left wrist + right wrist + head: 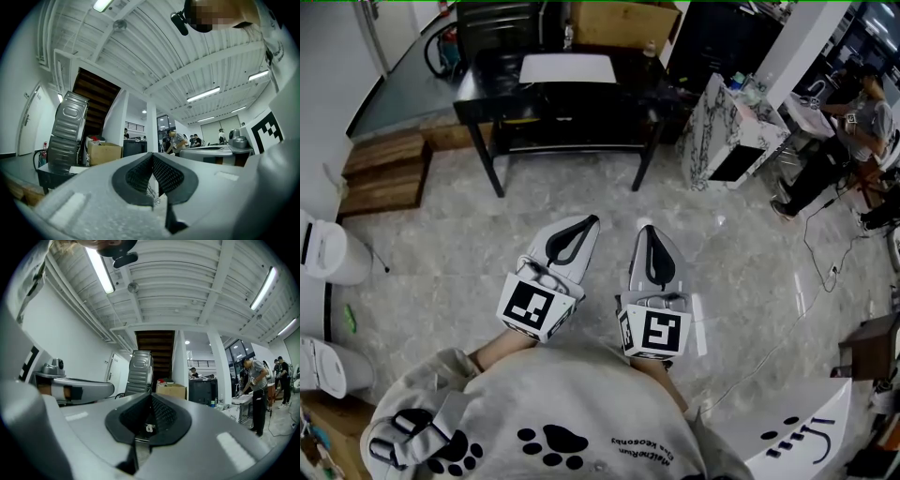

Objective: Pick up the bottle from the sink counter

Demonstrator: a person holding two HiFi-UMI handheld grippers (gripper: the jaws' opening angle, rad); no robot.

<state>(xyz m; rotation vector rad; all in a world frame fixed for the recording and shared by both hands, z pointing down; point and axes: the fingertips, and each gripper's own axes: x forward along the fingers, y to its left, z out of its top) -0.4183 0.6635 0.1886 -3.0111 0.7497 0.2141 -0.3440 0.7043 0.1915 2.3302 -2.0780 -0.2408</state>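
- The left gripper (pixel 589 223) is held just above level in front of the person, its jaws together at the tips with nothing between them.
- The right gripper (pixel 648 231) is just beside it on the right, apart from it and pointing the same way. Its jaws are closed and empty.
- Behind both grippers are the person's grey sleeves (pixel 487 361), and below them a pale marbled floor (pixel 581 192).
- Straight ahead of the grippers, well apart from them, stands a black bench (pixel 478 94) carrying a white sheet (pixel 567 67).
- Just beyond the sheet, at the far edge of that bench, sits a cardboard box (pixel 623 21).
- Ahead and to the right of the right gripper, well apart, is a marble-patterned bench (pixel 717 131).
- A small clear bottle (pixel 221 400) stands on top of that marble-patterned bench beside other small things, too small to tell apart. Neither gripper is near it.
- Further right, past the marble-patterned bench, a person (pixel 862 122) bends over a white table.
- Ahead and to the left of the left gripper, wooden steps (pixel 384 169) lie against the wall.
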